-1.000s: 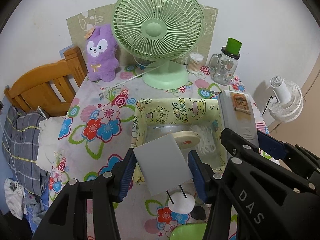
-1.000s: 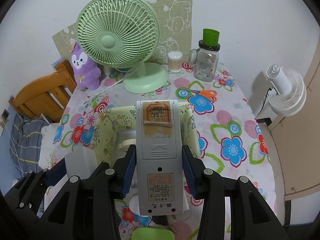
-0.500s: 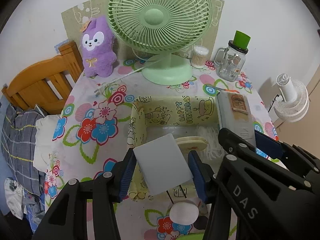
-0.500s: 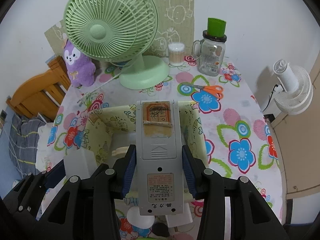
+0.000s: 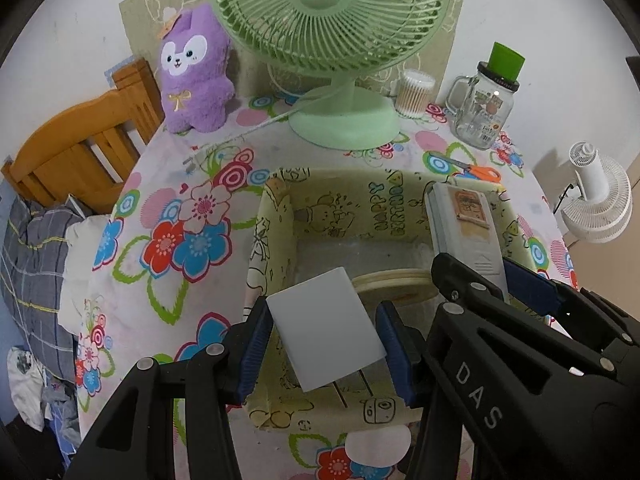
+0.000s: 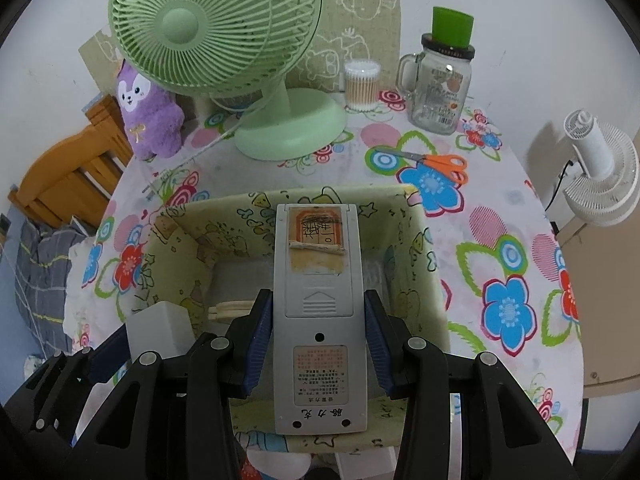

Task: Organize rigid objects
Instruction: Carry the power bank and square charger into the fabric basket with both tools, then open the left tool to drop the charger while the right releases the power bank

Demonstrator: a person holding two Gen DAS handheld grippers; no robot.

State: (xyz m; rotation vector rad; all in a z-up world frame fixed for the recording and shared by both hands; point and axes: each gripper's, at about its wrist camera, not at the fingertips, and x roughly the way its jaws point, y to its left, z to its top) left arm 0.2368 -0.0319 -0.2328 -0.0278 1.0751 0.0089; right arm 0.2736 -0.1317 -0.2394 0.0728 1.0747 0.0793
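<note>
My left gripper [image 5: 325, 340] is shut on a white plug block [image 5: 316, 312] whose two thin prongs point back toward me. It hangs tilted over the near left part of a yellow cartoon-print box [image 5: 276, 216]. My right gripper [image 6: 319, 334] is shut on a grey remote [image 6: 318, 264], back side up, whose far end reaches over the box's [image 6: 424, 256] opening. The remote [image 5: 464, 224] also shows at the right of the left wrist view, and the block [image 6: 160, 332] at the lower left of the right wrist view. A flat beige wooden disc [image 5: 392, 284] lies inside the box.
Behind the box stand a green desk fan [image 5: 332, 20], a purple plush [image 5: 192, 76], a cotton swab tub [image 5: 414, 92] and a glass jar mug [image 5: 484, 112]. Orange scissors [image 6: 440, 162] lie right of the fan. A wooden chair [image 5: 80, 148] and a white fan [image 6: 600, 168] flank the table.
Both grippers have sunk and moved forward toward the box, which now looks larger. The block and the remote now hang over its opening. Both grips are unchanged.
</note>
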